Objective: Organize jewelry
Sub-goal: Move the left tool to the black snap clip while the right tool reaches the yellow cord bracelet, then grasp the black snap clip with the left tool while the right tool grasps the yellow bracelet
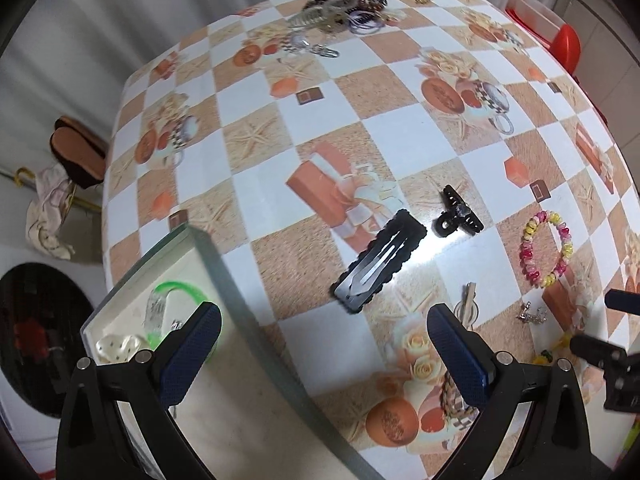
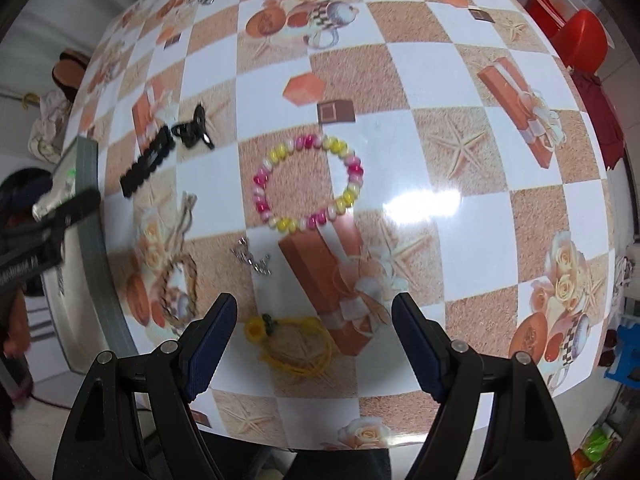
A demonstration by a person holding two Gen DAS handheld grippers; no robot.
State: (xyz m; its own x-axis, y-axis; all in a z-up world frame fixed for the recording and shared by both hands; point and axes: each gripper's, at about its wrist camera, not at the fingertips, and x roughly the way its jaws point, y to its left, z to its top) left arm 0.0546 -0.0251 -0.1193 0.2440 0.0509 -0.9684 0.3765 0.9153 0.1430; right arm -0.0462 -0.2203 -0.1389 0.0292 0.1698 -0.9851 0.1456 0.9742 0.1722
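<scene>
Mid-sort, between pickups: loose pieces spread over the checkered desk (image 2: pixel 420 128), some already lying in the white tray (image 1: pixel 120 288) at its edge, nothing carried just now. By the look of it, the next item yet to be chosen.

Right tongs (image 2: pixel 314 330) spread wide, empty, pointing almost straight down. Between the pads, toward 6 o'clock in the right wrist view, a yellow elastic tie (image 2: pixel 294 346). Beaded bracelet (image 2: pixel 308 186) at 12 o'clock of that, well clear of the pads. Likely call for the next move: lowering onto one of these two, then closing gently enough not to flick it across the glossy cloth.

Left tongs (image 1: pixel 324 344) also spread and empty, straddling the tray's rim; left pad over the tray, above a green band (image 1: pixel 182 290). Black snap clip (image 1: pixel 378 262) at 12 o'clock of them, small black claw clip (image 1: pixel 458 214) just beyond at 1 o'clock, thin silver clip (image 1: pixel 466 304) beside the right pad. Small silver chain (image 2: pixel 250 258) near the bracelet, at 7 o'clock of it.
</scene>
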